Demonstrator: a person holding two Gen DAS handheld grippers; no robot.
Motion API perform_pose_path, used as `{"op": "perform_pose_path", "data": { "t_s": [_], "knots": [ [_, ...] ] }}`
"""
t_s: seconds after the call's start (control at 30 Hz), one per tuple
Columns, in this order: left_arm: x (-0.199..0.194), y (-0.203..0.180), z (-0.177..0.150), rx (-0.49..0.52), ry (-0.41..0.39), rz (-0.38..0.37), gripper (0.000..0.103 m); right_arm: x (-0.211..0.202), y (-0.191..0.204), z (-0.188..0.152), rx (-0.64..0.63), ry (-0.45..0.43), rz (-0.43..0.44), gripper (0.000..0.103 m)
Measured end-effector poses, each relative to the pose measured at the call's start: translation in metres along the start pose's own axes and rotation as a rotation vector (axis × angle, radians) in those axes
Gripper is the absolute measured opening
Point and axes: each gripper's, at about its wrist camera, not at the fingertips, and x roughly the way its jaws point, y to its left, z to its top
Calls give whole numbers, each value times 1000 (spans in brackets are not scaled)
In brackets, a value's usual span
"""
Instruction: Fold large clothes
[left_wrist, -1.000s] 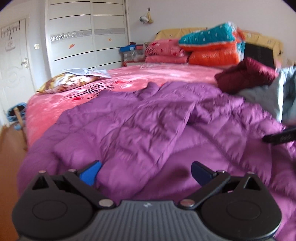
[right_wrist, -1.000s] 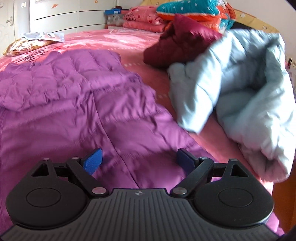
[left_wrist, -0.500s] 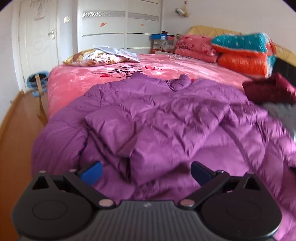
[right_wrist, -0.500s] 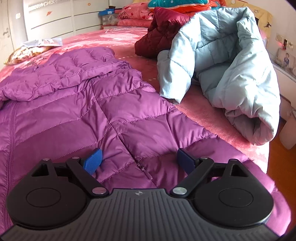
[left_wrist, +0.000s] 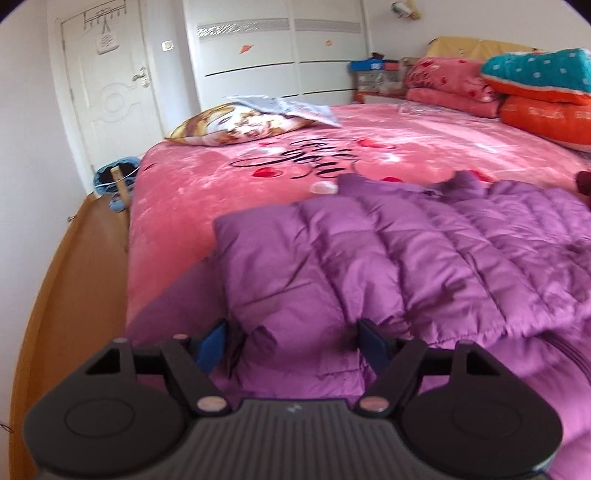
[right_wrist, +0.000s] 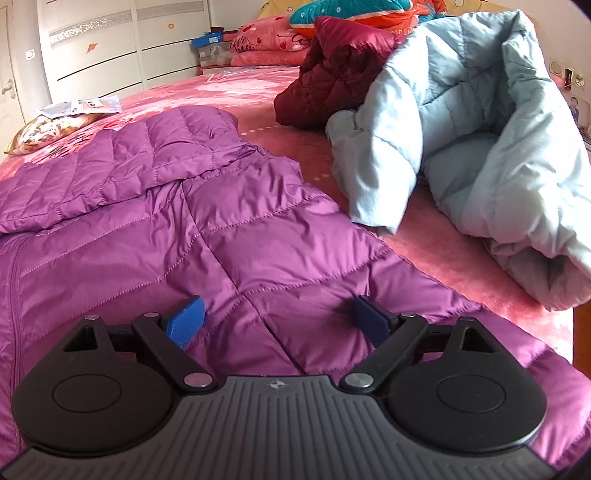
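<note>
Here our left gripper has just been closing its fingers around a puffy edge of the purple down jacket without pinching it yet, so the slick fabric may slip free. Our right gripper hovers spread over the jacket. Beyond, the light blue coat crowds the bed.

Upper left: white door; white wardrobe beside it. Patterned pillow on pink bedspread, papers on top. Upper right: stacked bedding. Blue item on floor, possibly a bag.
</note>
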Motion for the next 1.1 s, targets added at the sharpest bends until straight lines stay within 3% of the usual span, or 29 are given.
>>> {"op": "perform_pose_path", "data": {
  "t_s": [0.23, 0.43, 0.57, 0.7, 0.9, 1.1],
  "knots": [
    [-14, 14, -6, 14, 5, -3, 91, 8, 2, 6, 5, 8, 11, 103],
    [-51, 59, -14, -110, 0, -26, 96, 11, 0, 9, 15, 15, 24, 103],
    [-80, 96, -32, -249, 16, -34, 98, 12, 0, 9, 20, 17, 26, 103],
    [-101, 135, -61, -499, 53, -51, 98, 13, 1, 9, 20, 22, 27, 103],
    [-111, 174, -123, -989, 131, -182, 98, 13, 4, 7, 8, 33, 36, 103],
    [-101, 176, -172, -1276, 167, -243, 98, 10, 4, 3, -18, 40, 52, 103]
  ]
}}
